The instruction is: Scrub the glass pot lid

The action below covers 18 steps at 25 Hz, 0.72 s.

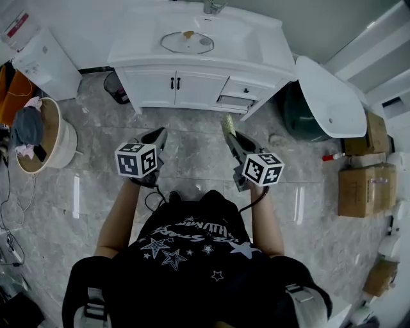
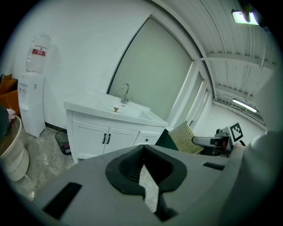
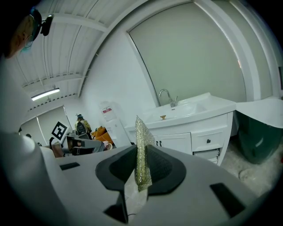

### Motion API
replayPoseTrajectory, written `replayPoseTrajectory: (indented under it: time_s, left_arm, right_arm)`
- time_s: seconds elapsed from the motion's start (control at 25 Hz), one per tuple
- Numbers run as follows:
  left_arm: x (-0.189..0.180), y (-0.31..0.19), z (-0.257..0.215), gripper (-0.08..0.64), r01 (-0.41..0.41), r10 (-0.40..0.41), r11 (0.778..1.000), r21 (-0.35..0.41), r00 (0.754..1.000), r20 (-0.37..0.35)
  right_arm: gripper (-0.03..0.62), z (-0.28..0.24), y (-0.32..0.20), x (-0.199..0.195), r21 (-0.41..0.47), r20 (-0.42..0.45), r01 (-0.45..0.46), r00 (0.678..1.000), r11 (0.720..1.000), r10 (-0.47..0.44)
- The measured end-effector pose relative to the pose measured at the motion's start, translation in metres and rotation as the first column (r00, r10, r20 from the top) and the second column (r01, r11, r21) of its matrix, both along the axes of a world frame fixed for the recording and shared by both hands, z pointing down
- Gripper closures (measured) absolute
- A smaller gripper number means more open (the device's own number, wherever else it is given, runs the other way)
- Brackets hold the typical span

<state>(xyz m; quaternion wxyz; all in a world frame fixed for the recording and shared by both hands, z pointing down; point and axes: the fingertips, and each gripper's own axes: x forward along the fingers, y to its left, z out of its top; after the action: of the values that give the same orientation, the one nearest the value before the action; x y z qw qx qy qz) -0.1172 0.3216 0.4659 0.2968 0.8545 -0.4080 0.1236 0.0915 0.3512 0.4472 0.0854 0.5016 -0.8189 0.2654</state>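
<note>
The glass pot lid [image 1: 186, 42] with a gold knob lies in the basin of the white vanity [image 1: 192, 80], far ahead of both grippers. Only its knob shows in the left gripper view [image 2: 116, 109] and in the right gripper view [image 3: 163, 117]. My left gripper [image 1: 160, 132] is held over the floor, its jaws shut with nothing between them [image 2: 143, 147]. My right gripper [image 1: 228, 136] is beside it at the same height, shut on a glittery gold scrub pad [image 3: 141, 150] that stands upright between its jaws. That pad [image 2: 185, 137] also shows in the left gripper view.
A faucet [image 1: 211, 6] stands behind the basin, and one vanity drawer [image 1: 234, 101] is pulled open. A water dispenser [image 1: 45, 61], a round tub of clothes [image 1: 48, 138] and a waste bin [image 1: 115, 86] stand at left. A white oval basin [image 1: 330, 96] and cardboard boxes [image 1: 365, 189] are at right.
</note>
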Motion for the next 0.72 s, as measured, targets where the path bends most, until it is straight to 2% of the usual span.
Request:
replayPoseTrajectory:
  time_s: [0.32,0.52,0.72]
  left_arm:
    - [-0.017,-0.013,0.009,0.552,0.009,-0.009,1.0,-0.016,1.0,-0.009]
    - [-0.008,-0.036,0.015,0.552,0.033,-0.033,0.999,-0.029,0.999,-0.003]
    - [0.006,-0.077,0.015,0.552,0.061,-0.061,0.998,-0.03,0.998,0.017]
  right_arm:
    - [0.52,0.019,-0.005,-0.001,-0.046,-0.018,-0.02,1.0,0.999,0.019]
    - [0.52,0.028,-0.04,0.0,-0.045,-0.039,0.019,0.999,0.999,-0.021]
    - [0.52,0.03,-0.098,0.007,-0.044,-0.005,0.06,0.998,0.997,-0.061]
